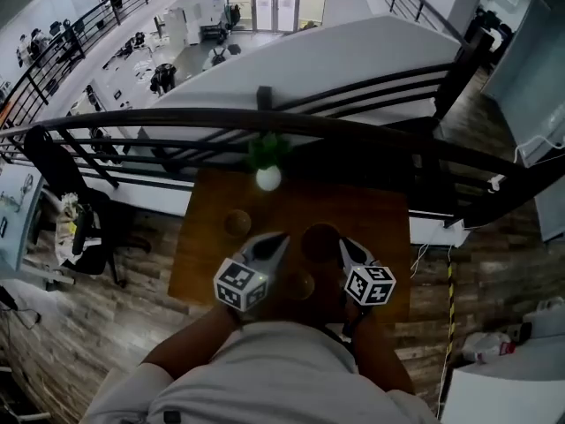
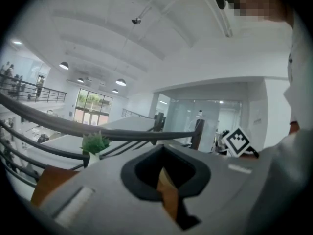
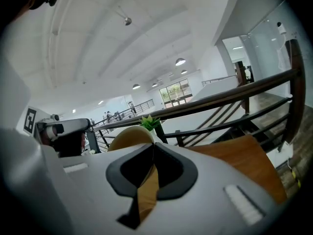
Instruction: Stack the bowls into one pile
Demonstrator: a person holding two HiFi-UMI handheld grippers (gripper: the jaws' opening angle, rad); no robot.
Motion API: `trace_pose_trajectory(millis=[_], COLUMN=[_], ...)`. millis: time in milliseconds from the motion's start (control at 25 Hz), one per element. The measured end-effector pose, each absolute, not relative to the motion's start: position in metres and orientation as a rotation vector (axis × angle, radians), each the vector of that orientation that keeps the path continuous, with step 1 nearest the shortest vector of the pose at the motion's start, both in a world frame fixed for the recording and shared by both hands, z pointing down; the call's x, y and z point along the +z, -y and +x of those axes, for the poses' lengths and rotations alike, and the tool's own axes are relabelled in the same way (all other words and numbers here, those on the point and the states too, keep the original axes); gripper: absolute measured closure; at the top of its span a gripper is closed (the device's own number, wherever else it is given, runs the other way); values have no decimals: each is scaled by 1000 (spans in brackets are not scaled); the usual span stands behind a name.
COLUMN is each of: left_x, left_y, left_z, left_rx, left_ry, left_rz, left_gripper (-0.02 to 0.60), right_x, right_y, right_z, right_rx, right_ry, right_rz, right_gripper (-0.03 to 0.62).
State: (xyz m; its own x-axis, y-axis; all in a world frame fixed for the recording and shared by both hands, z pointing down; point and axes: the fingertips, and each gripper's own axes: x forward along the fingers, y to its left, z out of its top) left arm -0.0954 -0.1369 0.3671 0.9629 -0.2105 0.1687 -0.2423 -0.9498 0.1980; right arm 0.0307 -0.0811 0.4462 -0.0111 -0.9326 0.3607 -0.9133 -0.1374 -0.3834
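Observation:
Three brown bowls stand apart on the wooden table (image 1: 207, 263): one at the left (image 1: 237, 223), a larger one in the middle (image 1: 320, 241) and a small one nearest me (image 1: 300, 283). My left gripper (image 1: 281, 237) hovers between the left and middle bowls, and its jaws meet at the tips (image 2: 161, 147) with nothing between them. My right gripper (image 1: 345, 244) is by the middle bowl's right rim, and its tips are together (image 3: 154, 144). A tan bowl (image 3: 128, 135) rises just beyond them on the left. Whether it touches the jaws is hidden.
A small green plant in a white vase (image 1: 267, 175) stands at the table's far edge, also visible from both grippers (image 2: 94, 145) (image 3: 150, 123). A dark railing (image 1: 291, 126) runs right behind the table, with a drop to a lower floor beyond it. An office chair (image 1: 84, 228) stands to the left.

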Motion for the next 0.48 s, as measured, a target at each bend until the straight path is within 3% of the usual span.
trace_pose_trajectory(millis=[480], left_x=[424], left_y=[126], left_z=[-107], left_rx=[298], left_ry=[171], left_rz=[2806], left_gripper=[577], right_x=[487], right_y=[59], right_z=[-1], right_rx=[-967], right_ry=[-1931], right_rz=[-2263], right_gripper=[577])
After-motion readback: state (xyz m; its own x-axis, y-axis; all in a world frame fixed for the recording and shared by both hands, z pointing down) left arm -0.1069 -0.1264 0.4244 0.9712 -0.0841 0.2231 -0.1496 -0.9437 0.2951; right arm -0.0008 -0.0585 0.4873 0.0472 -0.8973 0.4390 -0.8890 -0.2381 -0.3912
